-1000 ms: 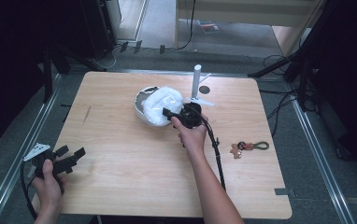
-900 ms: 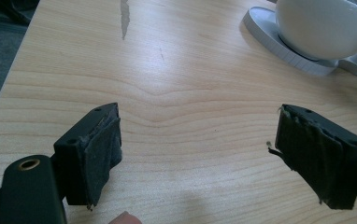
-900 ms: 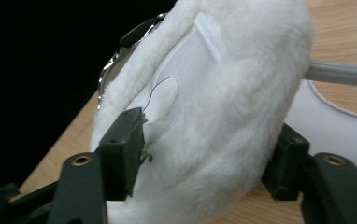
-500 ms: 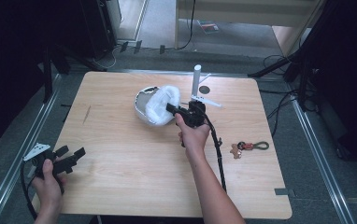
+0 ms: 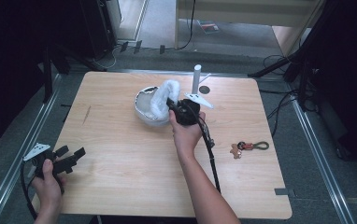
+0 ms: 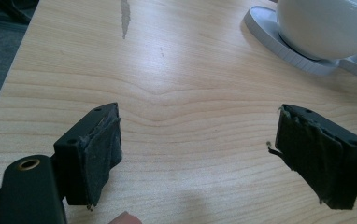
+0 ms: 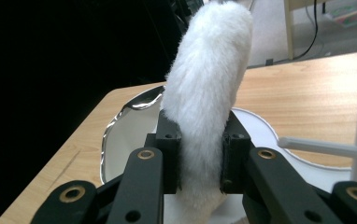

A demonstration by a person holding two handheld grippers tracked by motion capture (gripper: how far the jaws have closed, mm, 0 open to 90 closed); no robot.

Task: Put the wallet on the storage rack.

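White fluff (image 5: 163,95), a soft furry piece, clamped between the jaws of the right gripper (image 5: 171,103). Jaws just closing in on it, now narrow, squeezing the pile on both sides low down. Standing upright in the grip, top end well above the pads, bottom end hanging below them over the bowl (image 5: 141,101).

Progress, judging by how things lie: grasp made, lift out of the bowl seemingly under way, not finished. Lower tip of the fluff close above the white inside of the bowl in the right gripper view; touching or clear of it, impossible to tell. Left to do, most likely: raise the piece free of the rim, carry it off, set it down on the table (image 5: 120,186). No landing spot to be made out.

Bowl: shallow, white inside, shiny crinkled rim, sitting near the far middle of the table. Visible part of the inside bare apart from the fluff above it; part under the gripper hidden.

Left gripper (image 5: 71,156) idle at the near left corner, jaws spread wide, nothing between them, bare wood ahead. Small keychain (image 5: 249,147) lying well apart on the right side; white post (image 5: 197,77) standing just behind the right gripper.
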